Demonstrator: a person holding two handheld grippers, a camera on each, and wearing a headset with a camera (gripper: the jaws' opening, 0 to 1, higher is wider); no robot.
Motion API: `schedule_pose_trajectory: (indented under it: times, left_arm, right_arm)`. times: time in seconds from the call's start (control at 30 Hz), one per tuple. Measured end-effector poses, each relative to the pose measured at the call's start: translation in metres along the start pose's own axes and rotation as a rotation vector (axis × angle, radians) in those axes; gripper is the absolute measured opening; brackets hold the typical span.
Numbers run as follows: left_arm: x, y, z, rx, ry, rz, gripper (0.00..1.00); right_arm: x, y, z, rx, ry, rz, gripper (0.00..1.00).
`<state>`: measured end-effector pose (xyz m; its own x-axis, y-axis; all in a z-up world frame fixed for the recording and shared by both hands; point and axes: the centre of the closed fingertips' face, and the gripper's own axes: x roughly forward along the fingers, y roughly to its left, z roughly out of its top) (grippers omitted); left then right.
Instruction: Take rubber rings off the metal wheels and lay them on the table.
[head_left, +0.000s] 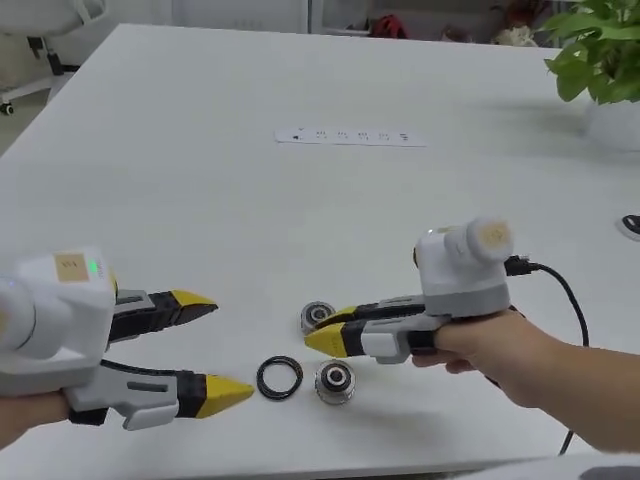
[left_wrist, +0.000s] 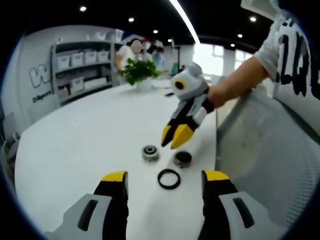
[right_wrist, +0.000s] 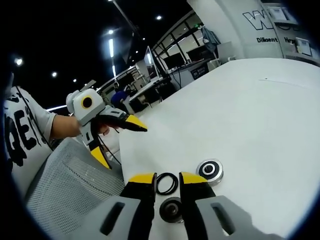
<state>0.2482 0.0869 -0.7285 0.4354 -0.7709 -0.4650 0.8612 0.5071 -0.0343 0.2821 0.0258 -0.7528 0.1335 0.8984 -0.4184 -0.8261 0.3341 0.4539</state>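
Loose rubber ring (head_left: 279, 377) lies flat on the bench (head_left: 300, 220); all places are taken from it. Dark-rimmed wheel (head_left: 318, 316) stands just beyond the ring, away from the person, and appears to carry its own ring; second wheel (head_left: 334, 381) sits just beside the ring, to its right. Right gripper (head_left: 322, 337) hovers over the gap between the two wheels, jaws narrow and empty; left gripper (head_left: 228, 346) is to the ring's left, jaws wide and empty. Judgement: the right gripper is nearer; the dark-rimmed wheel lies at its tips, slightly to the far side.

Blk ring (head_left: 279, 377) flat, just beside near wheel (head_left: 334, 381), 2nd wheel (head_left: 318, 317) close behind
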Motion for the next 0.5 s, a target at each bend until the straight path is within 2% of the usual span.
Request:
schedule_pose_trajectory:
  times: [0.33, 0.5]
  left_arm:
    - [-0.012, 0.002, 0.01, 0.002, -0.018, 0.023, 0.62]
    - [-0.017, 0.002, 0.016, 0.004, -0.026, 0.037, 0.63]
  right_arm:
    - [-0.03, 0.003, 0.019, -0.061, -0.057, -0.031, 0.24]
    - [-0.048, 0.002, 0.019, -0.114, -0.06, -0.061, 0.3]
